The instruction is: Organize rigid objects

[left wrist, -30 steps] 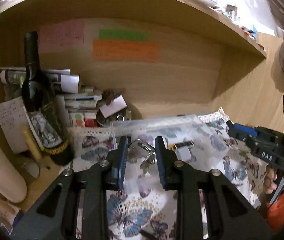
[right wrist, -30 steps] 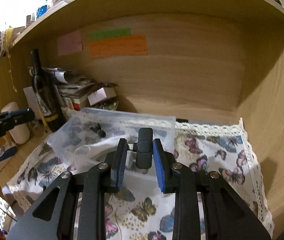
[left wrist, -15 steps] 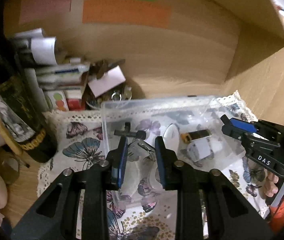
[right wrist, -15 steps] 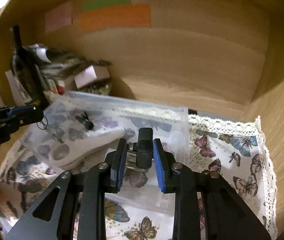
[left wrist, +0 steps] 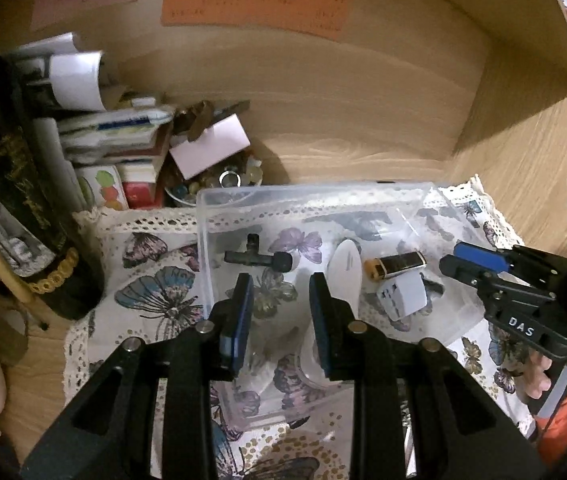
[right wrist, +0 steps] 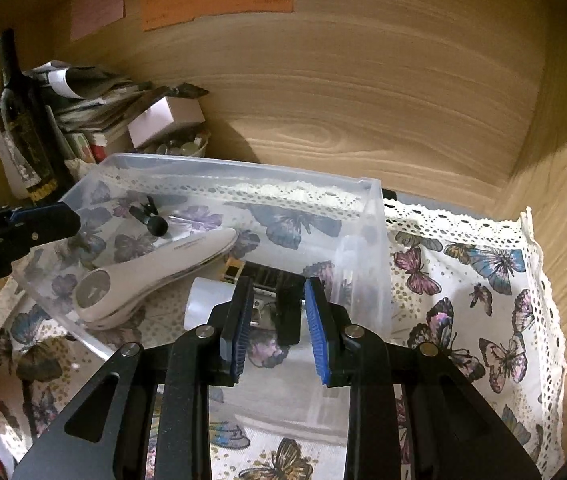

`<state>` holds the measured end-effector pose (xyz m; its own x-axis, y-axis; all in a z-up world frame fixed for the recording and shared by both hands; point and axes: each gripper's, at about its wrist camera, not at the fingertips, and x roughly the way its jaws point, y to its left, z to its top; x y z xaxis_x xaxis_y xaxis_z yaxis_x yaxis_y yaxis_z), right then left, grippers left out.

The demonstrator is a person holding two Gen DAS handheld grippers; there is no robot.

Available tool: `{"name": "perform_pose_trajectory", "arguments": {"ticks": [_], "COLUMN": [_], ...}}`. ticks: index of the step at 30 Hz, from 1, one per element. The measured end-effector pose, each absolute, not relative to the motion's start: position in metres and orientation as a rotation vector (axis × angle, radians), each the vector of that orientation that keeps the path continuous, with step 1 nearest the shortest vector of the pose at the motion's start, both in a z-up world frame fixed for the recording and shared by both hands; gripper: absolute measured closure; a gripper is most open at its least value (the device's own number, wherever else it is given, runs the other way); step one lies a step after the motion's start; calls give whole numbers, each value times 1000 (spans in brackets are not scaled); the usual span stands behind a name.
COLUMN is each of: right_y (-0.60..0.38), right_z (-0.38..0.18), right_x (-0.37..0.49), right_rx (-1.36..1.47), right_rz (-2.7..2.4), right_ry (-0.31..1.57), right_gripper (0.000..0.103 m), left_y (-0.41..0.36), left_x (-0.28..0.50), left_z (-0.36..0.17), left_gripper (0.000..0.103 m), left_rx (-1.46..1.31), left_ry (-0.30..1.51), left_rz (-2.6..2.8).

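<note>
Black block [right wrist: 288, 312], a small rigid piece with a metal part at its side, is sitting clamped between the fingers of the right gripper [right wrist: 277, 284], whose pads are pressing on it with almost no gap. Compared with a second ago, both grippers are now standing lower and tipping more steeply down, so the block is no longer hanging above the clear bin [right wrist: 375, 240] but inside its right end, just over the floor; judging from this, the drop-off is at hand and only a release is wanting. The left gripper [left wrist: 280, 280] is hovering over the bin's left half with its jaws narrowly apart. The keys that were showing between them earlier are not discernible now, so whether it is gripping anything cannot be told. Beyond the fingers, already lying in the bin, are a white tool [right wrist: 155, 272], a black tee [left wrist: 257, 258], a battery [left wrist: 395, 266] and a white plug [left wrist: 401, 298]. The bin is resting on a butterfly cloth [right wrist: 483, 280]. Farther back, a bottle [left wrist: 23, 200] and stacked papers are standing against the wooden wall.
</note>
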<state>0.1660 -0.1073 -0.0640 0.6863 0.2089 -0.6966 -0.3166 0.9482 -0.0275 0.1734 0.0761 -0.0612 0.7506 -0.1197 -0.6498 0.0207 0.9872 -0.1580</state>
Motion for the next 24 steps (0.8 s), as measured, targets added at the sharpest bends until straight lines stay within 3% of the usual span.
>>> {"name": "perform_pose_trajectory", "arguments": {"ticks": [4,6,11,15,24], "right_y": [-108,-105,-93,-84,-64], "right_z": [-51,-46,-38,-39,-72], "right_x": [151,143,115,101,92], "right_rx": [-139,-142,-172,-181,-177], "right_rz": [319,339,405,435,514], "right_ry": [722,703,662,658,770], "right_gripper": [73,71,65,61,61], "left_y": [79,80,79,81,83], "left_x": [165,158,136,118,93], "left_z": [-52,-47,-38,-34,-60], "left_gripper": [75,65,56,42,41], "left_rx": [-158,-157,-127,-114,-109], "left_ry": [704,689,648,625,713], "left_rz": [-82,-80,-68,-55,-74]}}
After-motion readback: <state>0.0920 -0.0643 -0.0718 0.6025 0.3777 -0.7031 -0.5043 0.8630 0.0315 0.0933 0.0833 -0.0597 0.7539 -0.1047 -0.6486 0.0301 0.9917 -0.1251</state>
